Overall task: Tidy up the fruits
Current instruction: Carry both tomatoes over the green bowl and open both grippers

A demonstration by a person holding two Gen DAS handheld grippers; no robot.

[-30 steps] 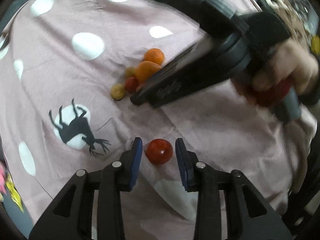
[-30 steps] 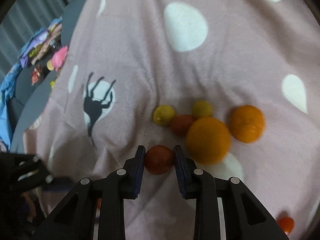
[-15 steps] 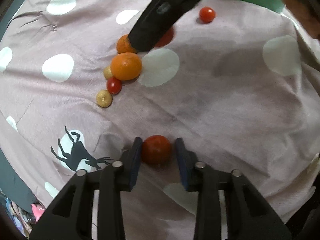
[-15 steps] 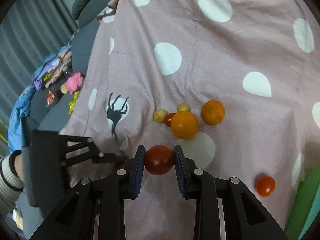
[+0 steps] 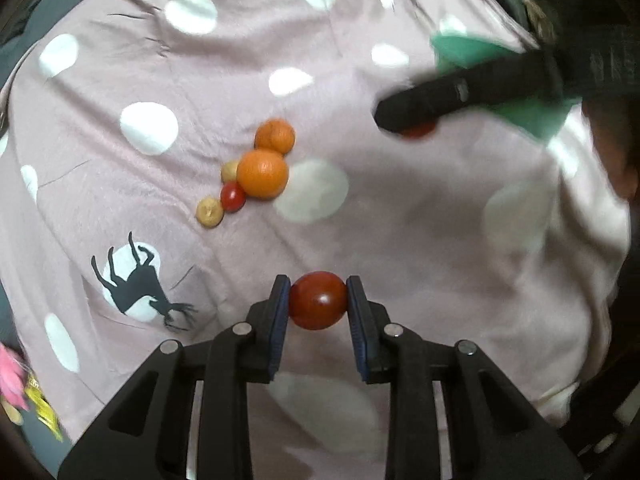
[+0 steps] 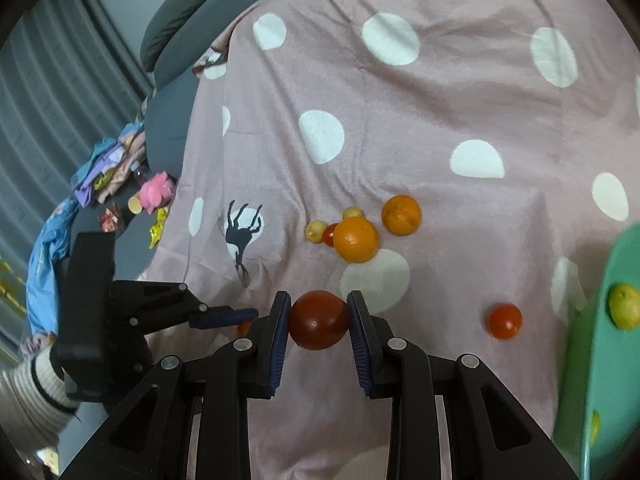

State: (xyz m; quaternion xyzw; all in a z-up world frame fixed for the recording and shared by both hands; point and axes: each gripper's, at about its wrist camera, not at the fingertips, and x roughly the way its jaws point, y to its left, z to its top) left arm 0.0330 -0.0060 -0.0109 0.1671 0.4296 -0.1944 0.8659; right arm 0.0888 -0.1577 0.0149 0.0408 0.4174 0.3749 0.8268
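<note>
My left gripper (image 5: 318, 302) is shut on a dark red tomato (image 5: 318, 300) held above the pink dotted blanket (image 5: 420, 220). My right gripper (image 6: 319, 316) is shut on another red tomato (image 6: 319, 314), lifted above the blanket. A cluster of two oranges (image 6: 356, 239), a small red tomato (image 6: 329, 234) and two small yellow fruits (image 6: 315, 231) lies mid-blanket; it also shows in the left wrist view (image 5: 262, 173). A loose red tomato (image 6: 505, 321) lies near a green tray (image 6: 600, 360) holding yellow-green fruit (image 6: 624, 311).
The right gripper's arm (image 5: 460, 98) crosses the upper right of the left wrist view, over the green tray (image 5: 532, 114). The left gripper (image 6: 160, 312) sits at the left of the right wrist view. Toys and clothes (image 6: 120, 184) lie beyond the blanket's left edge.
Both grippers have risen with their tomatoes. The right gripper has moved right, toward the green tray. The left jaws have closed tight on their tomato.
</note>
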